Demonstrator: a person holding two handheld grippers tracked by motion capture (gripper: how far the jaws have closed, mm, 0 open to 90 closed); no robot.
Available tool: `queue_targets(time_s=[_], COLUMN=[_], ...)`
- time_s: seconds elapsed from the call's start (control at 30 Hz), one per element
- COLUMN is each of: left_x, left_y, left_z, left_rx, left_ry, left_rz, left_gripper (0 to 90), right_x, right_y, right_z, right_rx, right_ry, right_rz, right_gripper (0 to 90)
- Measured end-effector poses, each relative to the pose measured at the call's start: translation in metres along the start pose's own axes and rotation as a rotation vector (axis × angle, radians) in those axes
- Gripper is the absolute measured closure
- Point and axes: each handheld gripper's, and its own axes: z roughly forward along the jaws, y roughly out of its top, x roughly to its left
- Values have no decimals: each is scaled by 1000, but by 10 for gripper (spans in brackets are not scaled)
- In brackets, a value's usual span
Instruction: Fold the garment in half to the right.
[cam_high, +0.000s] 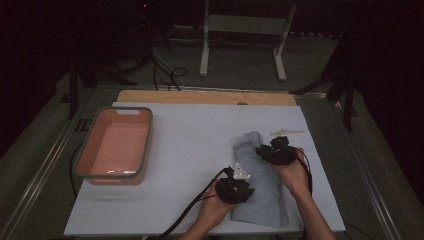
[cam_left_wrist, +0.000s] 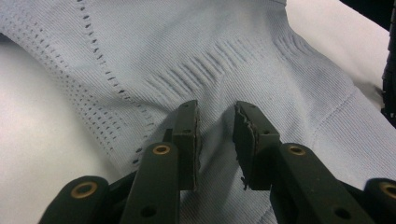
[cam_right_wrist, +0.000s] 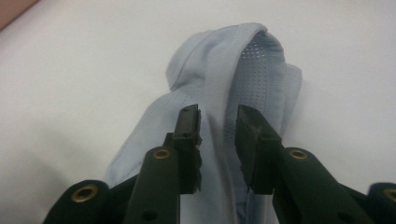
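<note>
Cloth lies near the table's front right edge, well apart from the tub; 2 grippers, left and right, hover over it, jaws slightly apart, unclamped.

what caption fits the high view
Two grippers, left and right, over a blue garment beside a pink tub.

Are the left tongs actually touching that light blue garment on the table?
Cannot tell. In the left gripper view the left tongs stand over the light blue garment with a gap between their jaws, but contact underneath isn't plainly visible.
</note>
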Motion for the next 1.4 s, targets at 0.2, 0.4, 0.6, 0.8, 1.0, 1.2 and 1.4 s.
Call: queue_targets(time_s=[0.2,0.4,0.6,0.8,1.0,1.2,1.4], left_x=[-1,-3,-6,-7,-7,-7,-7], left_y=[0,0,1,1,1,1,1], left_z=[0,2,4,5,5,6,7], left_rx=[4,1,2,9,11,11,13], left_ry=[1,-6,-19,-20,-20,-20,-20], left_rz=[3,5,14,18,18,17,18], left_gripper=[724,723,720,714,710,710,706], right_x=[-6,-20,-29,-32,-33,-34,-33], right_y=[2,0,-2,-4,-10,-11,-10], right_z=[8,2,-4,4,21,28,20], right_rx=[16,-4,-25,3,56,83,73], right_ry=[-39,-83,-119,-135,-133,-129,-133], right_rz=[-2,35,53,48,48,46,44], right_gripper=[873,876,876,875,873,860,655])
